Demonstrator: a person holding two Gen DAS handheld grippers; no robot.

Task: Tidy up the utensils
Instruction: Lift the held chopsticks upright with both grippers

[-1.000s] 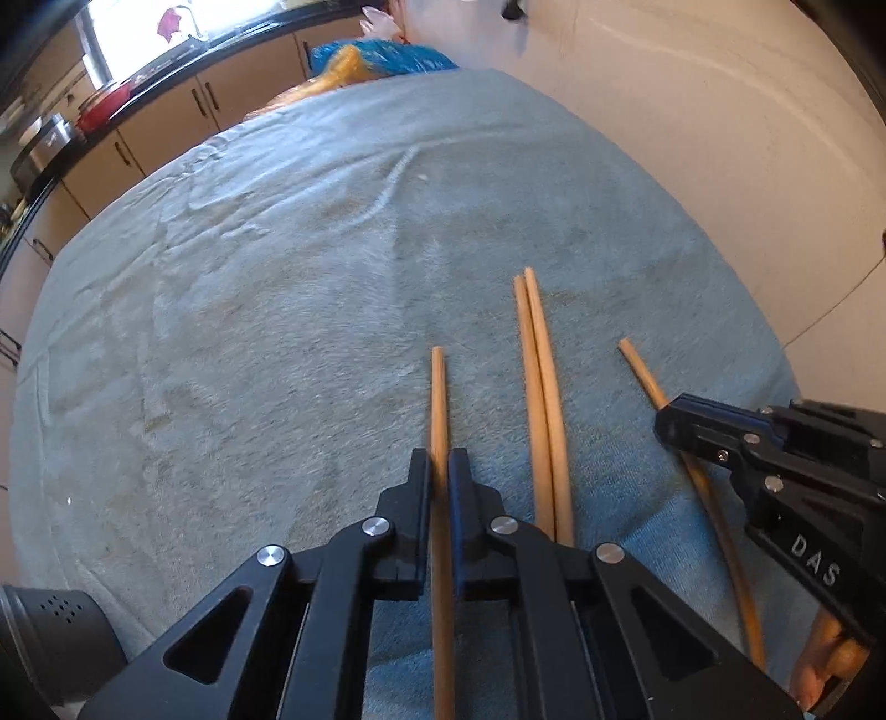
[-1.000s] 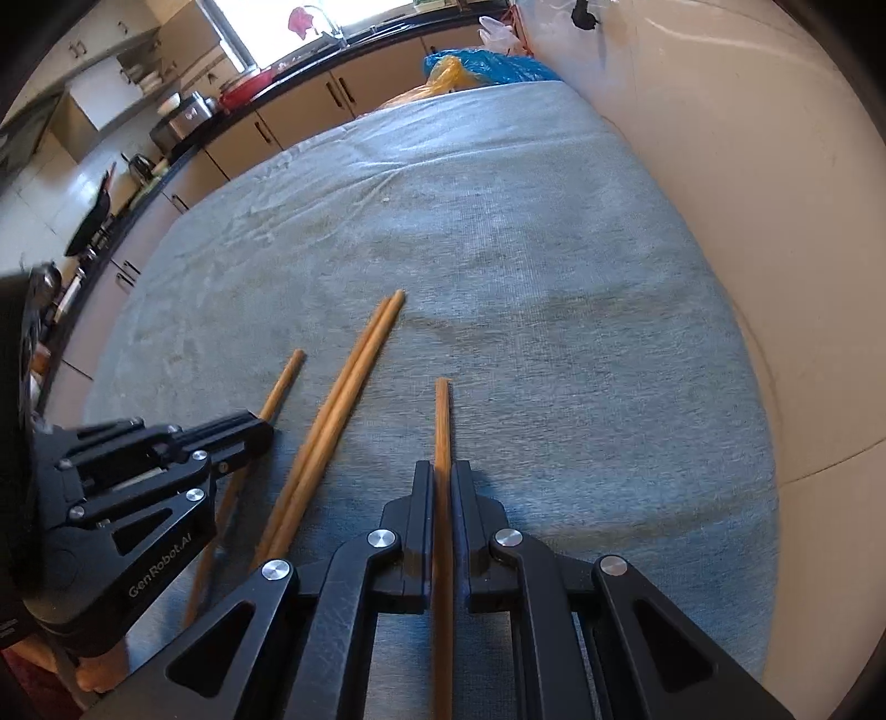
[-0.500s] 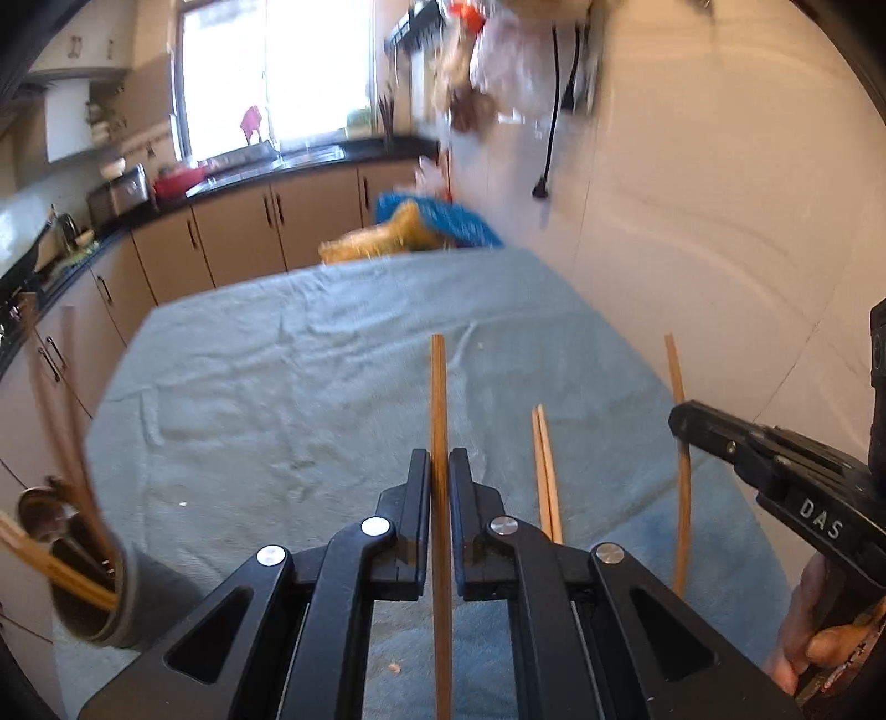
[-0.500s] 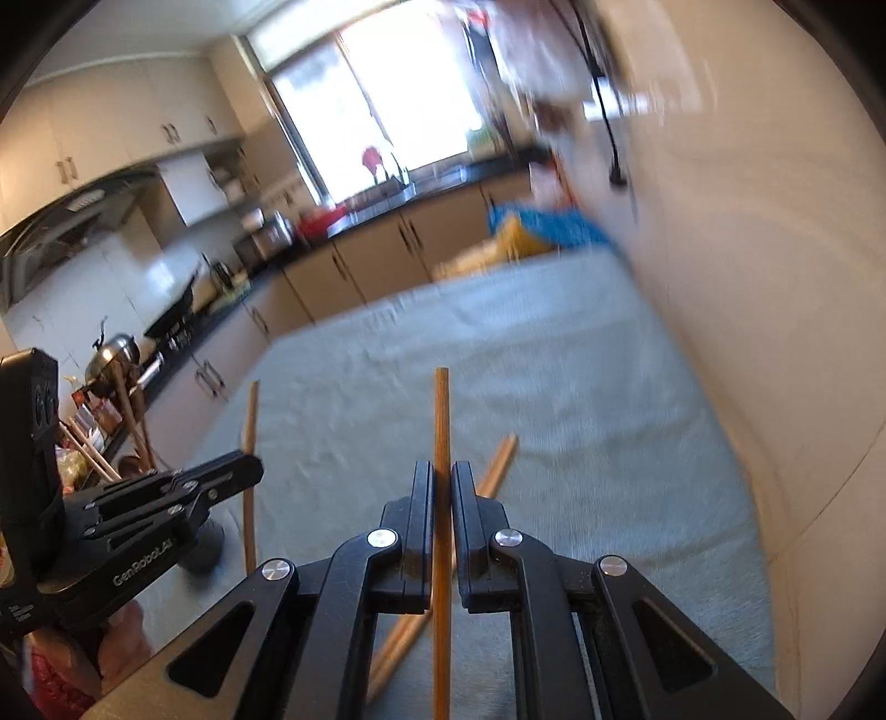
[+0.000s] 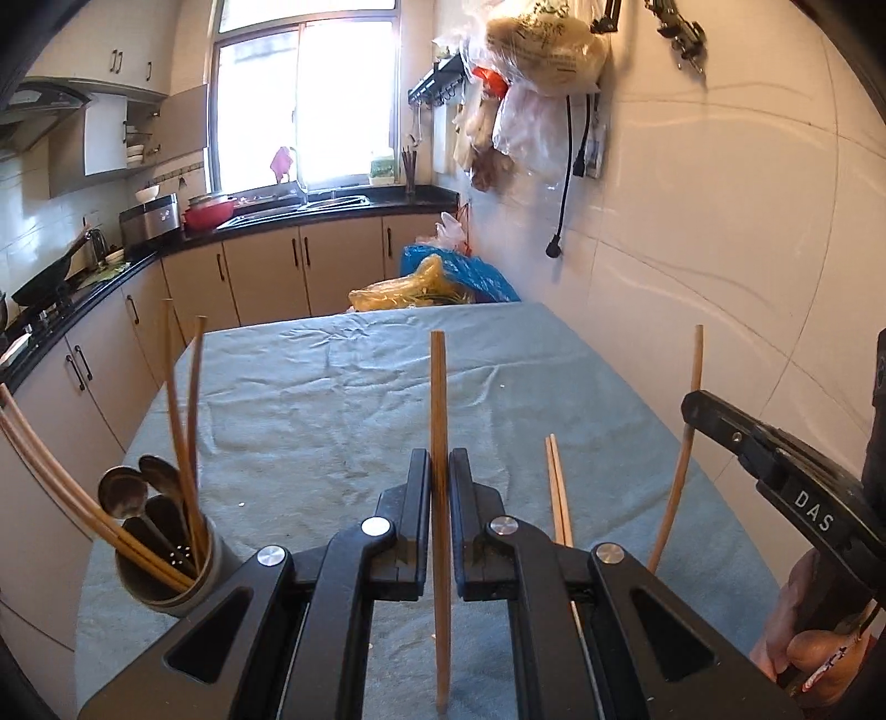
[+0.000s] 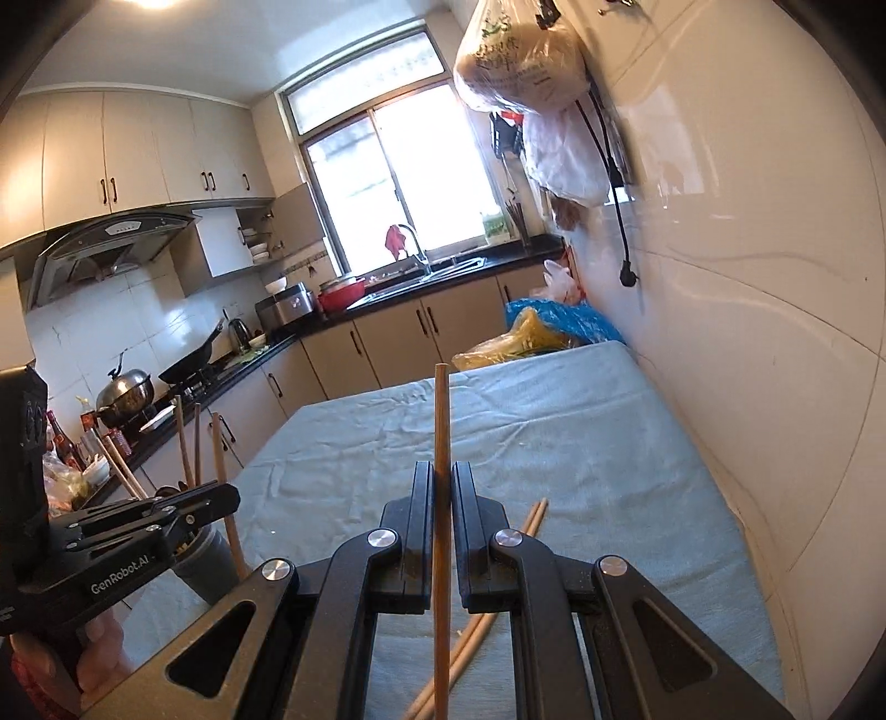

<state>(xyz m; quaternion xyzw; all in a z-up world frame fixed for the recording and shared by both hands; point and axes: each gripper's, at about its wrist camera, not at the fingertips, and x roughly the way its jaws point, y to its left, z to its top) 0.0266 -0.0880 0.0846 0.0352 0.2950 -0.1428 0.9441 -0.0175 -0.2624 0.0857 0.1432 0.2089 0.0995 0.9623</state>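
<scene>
My left gripper (image 5: pixel 439 471) is shut on a wooden chopstick (image 5: pixel 439 399) that points up and forward, lifted off the blue-grey cloth (image 5: pixel 332 399). My right gripper (image 6: pixel 442 482) is shut on another chopstick (image 6: pixel 441 421), also lifted; it shows at the right of the left wrist view (image 5: pixel 686 443). Two chopsticks (image 5: pixel 556 487) lie together on the cloth between the grippers. A grey utensil holder (image 5: pixel 166 570) with spoons and several chopsticks stands at the left front of the table. The left gripper appears in the right wrist view (image 6: pixel 221 498) just in front of the holder.
A white tiled wall (image 5: pixel 720 249) runs along the table's right side. Blue and yellow plastic bags (image 5: pixel 437 277) sit at the far end. Kitchen cabinets and counter (image 5: pixel 249 266) lie beyond and to the left. Bags hang on the wall (image 5: pixel 531 44).
Both grippers have lifted their chopsticks off the cloth and tilted up from looking down at the table to looking level. The utensil holder has come into view at the left.
</scene>
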